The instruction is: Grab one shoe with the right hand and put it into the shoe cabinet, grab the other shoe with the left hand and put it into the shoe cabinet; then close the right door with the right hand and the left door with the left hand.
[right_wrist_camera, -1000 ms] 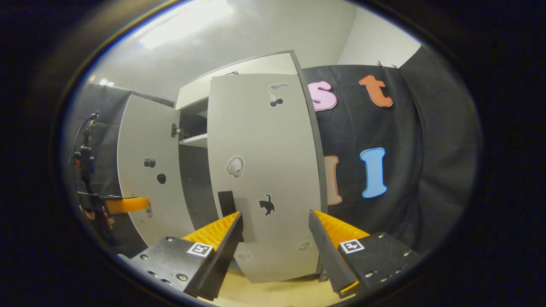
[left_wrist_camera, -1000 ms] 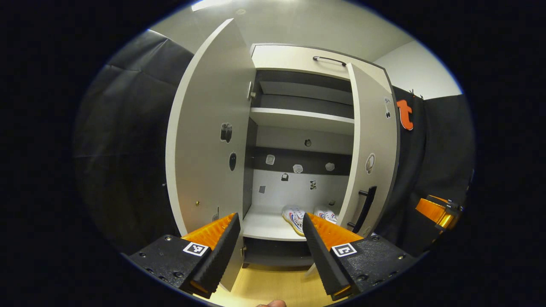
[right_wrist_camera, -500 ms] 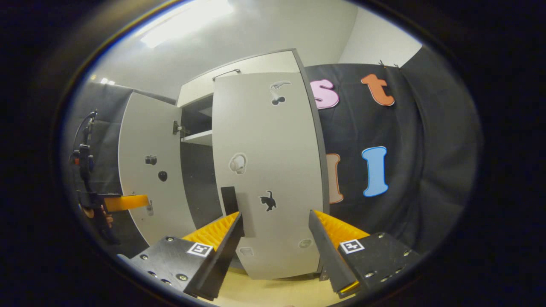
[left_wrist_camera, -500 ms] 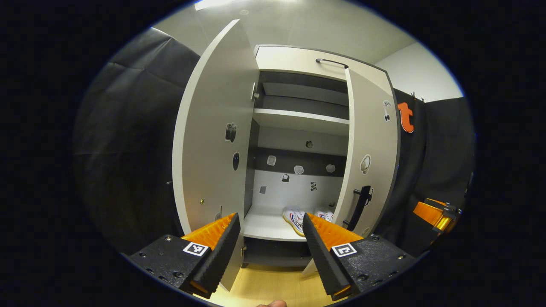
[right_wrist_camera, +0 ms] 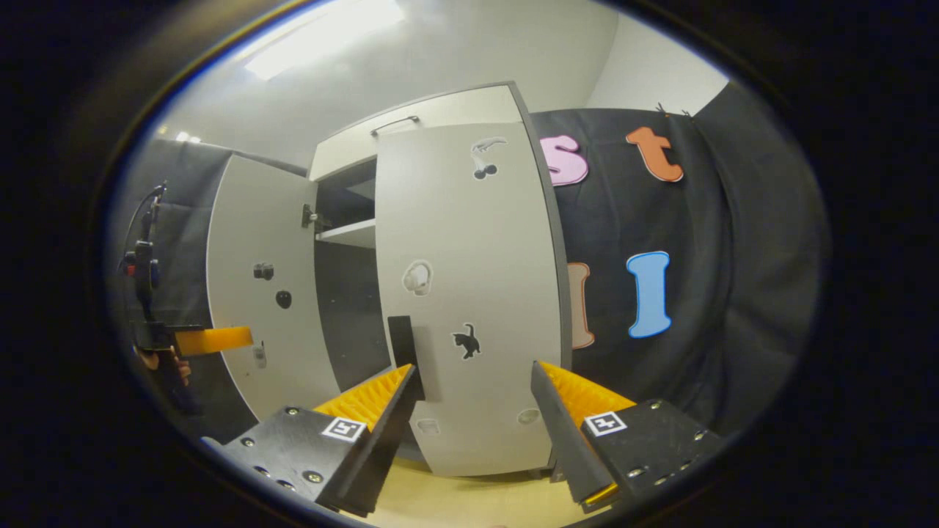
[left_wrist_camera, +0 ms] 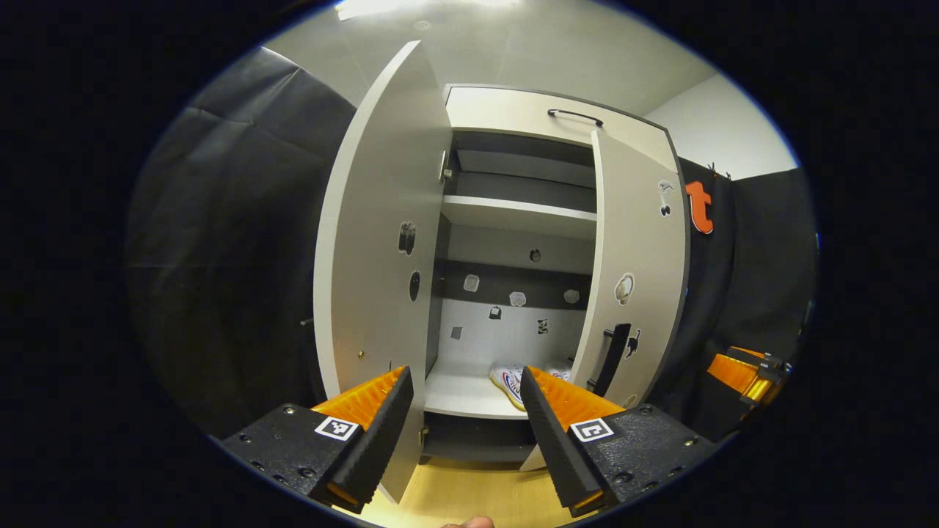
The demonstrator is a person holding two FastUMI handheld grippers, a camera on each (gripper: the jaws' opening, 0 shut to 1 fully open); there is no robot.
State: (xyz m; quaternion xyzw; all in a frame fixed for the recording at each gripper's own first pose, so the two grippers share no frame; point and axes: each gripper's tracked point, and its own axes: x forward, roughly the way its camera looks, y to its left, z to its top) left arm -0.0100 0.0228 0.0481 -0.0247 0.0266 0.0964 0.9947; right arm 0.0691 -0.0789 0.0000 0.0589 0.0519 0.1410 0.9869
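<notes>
Black cloth walls the booth around the cabinet [left_wrist_camera: 513, 117], which stands on a pale wood floor [left_wrist_camera: 469, 491]. Both shoes [left_wrist_camera: 513, 378] already lie side by side on the cabinet's bottom shelf, toward its right side, so the step in hand appears to be closing the right door [right_wrist_camera: 469, 293]. That door hangs partly open, its outer face turned to the right gripper [right_wrist_camera: 473, 411], whose jaws stand wide and hold nothing, just in front of the door's lower part and beside the dark handle [right_wrist_camera: 402, 341]. A good close would press flat on the panel near the handle edge, well away from the cabinet's hinges, and follow the door's arc rather than shove straight. The left gripper [left_wrist_camera: 463, 411], also wide and empty, faces the cabinet's opening; the left door [left_wrist_camera: 378, 257] stands wide open, and it should wait clear of the right door's swing.
</notes>
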